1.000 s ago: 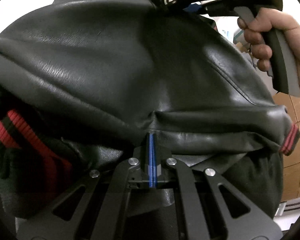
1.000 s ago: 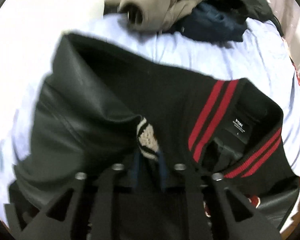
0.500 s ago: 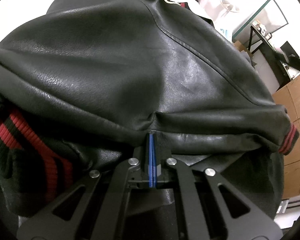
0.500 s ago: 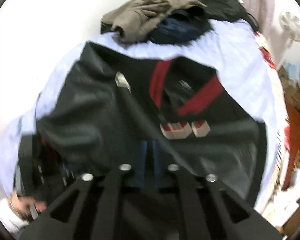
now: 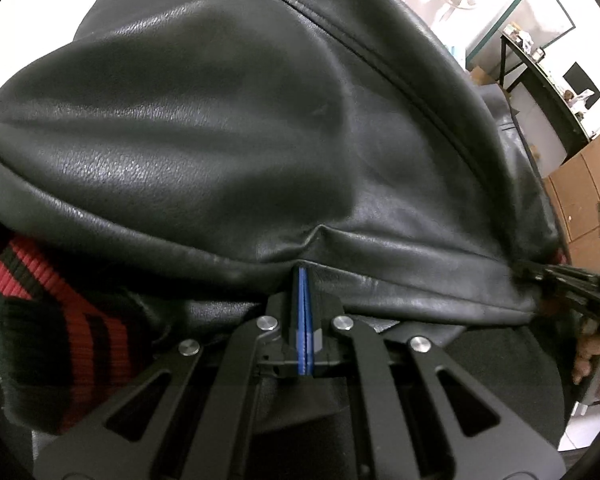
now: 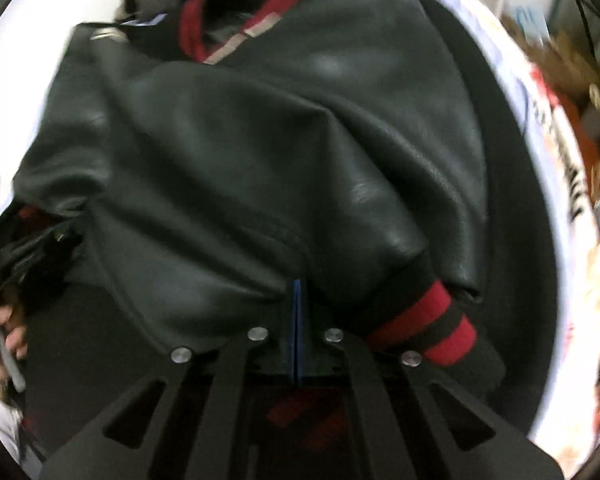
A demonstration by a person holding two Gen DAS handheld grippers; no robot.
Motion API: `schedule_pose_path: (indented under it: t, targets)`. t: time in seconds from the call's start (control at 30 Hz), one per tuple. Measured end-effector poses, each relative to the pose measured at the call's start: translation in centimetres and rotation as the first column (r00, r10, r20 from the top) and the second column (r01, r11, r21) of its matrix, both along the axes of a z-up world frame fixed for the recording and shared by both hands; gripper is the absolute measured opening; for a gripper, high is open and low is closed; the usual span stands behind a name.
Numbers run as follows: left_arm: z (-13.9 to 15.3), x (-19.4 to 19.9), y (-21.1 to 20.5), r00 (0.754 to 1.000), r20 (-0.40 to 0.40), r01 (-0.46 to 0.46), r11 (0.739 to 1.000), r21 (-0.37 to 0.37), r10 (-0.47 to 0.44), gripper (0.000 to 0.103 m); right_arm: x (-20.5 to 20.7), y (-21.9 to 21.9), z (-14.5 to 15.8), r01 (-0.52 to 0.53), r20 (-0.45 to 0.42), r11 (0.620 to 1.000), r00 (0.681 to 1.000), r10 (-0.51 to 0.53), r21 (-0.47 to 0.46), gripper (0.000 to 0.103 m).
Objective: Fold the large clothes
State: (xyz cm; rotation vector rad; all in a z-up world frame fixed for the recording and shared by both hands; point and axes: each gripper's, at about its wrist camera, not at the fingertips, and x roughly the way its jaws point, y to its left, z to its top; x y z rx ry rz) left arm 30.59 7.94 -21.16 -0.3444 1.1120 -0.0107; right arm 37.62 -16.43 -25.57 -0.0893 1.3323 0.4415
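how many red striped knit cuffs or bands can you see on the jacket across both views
3 at least. A striped cuff lies by the right gripper's fingers; a striped band sits left of the left gripper; red collar trim shows farther off. Leather folds may hide more.

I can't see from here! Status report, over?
Left gripper shut on jacket fold. Right gripper just closed on sleeve near striped cuff. Nothing blocking.

jacket (image 6: 260,152) spread on the bed (image 6: 512,92) | heap of clothes (image 6: 140,0) behind it | striped cuff (image 6: 428,320) right of right tool (image 6: 297,292) | ribbed hem (image 5: 40,304) left of left tool (image 5: 303,280)
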Motion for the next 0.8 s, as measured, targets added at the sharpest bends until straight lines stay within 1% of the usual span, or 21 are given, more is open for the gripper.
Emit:
schedule_pose_path:
  t: [0.07, 0.13, 0.2, 0.3, 0.33, 0.4, 0.47, 0.5, 0.57, 0.67, 0.73, 0.8]
  targets:
    - [-0.1, 0.1, -0.1, 1.0, -0.004, -0.004, 1.0, 0.0, 0.004, 0.003, 0.6, 0.7, -0.1, -0.003, -0.007, 1.0, 1.0, 0.002, -0.014, 0.0]
    - [-0.2, 0.2, -0.1, 1.0, -0.006, -0.004, 1.0, 0.0, 0.004, 0.003, 0.6, 0.8, 0.9, -0.013, -0.009, 1.0, 1.0, 0.013, -0.012, 0.0]
    - [-0.1, 0.2, -0.2, 1.0, -0.005, -0.003, 1.0, 0.001, 0.003, 0.003, 0.3, 0.1, 3.6, -0.01, 0.026, 0.999, 1.0, 0.008, 0.046, 0.0]
    - [-0.1, 0.2, -0.2, 1.0, -0.005, -0.004, 1.0, 0.001, 0.004, 0.003, -0.5, -1.8, 7.5, 0.03, 0.104, 0.993, 0.994, -0.042, 0.114, 0.0]
    - [-0.1, 0.2, -0.3, 1.0, -0.005, -0.003, 1.0, 0.003, 0.003, 0.003, -0.7, -2.4, 8.3, 0.045, 0.119, 0.992, 0.991, -0.06, 0.122, 0.0]
    - [-0.2, 0.2, -0.3, 1.0, -0.005, -0.004, 1.0, 0.006, 0.004, 0.003, -0.8, -3.6, 8.7, 0.075, 0.129, 0.99, 0.987, -0.091, 0.119, 0.0]
    - [-0.2, 0.2, -0.3, 1.0, -0.004, -0.004, 1.0, 0.008, 0.004, 0.003, -0.7, -4.5, 8.0, 0.106, 0.123, 0.989, 0.985, -0.118, 0.099, 0.0]
    - [-0.2, 0.2, -0.3, 1.0, -0.004, -0.004, 1.0, 0.007, 0.004, 0.003, -0.2, -5.1, 6.8, 0.131, 0.106, 0.988, 0.985, -0.139, 0.08, 0.0]
    - [-0.2, 0.2, -0.3, 1.0, -0.004, -0.003, 1.0, 0.005, 0.003, 0.003, 0.4, -6.2, 4.9, 0.157, 0.076, 0.984, 0.984, -0.164, 0.085, 0.0]
    - [-0.2, 0.2, -0.3, 1.0, -0.003, -0.003, 1.0, 0.006, 0.003, 0.003, 1.5, -6.4, 2.2, 0.181, 0.045, 0.981, 0.982, -0.184, 0.07, 0.0]
    - [-0.3, 0.2, -0.3, 1.0, -0.004, -0.004, 1.0, 0.005, 0.004, 0.003, 2.4, -6.1, 1.4, 0.184, 0.024, 0.982, 0.982, -0.185, 0.052, 0.0]
    - [-0.3, 0.2, -0.3, 1.0, -0.004, -0.003, 1.0, 0.007, 0.003, 0.003, 3.0, -5.4, 1.9, 0.185, 0.007, 0.982, 0.983, -0.185, 0.037, 0.0]
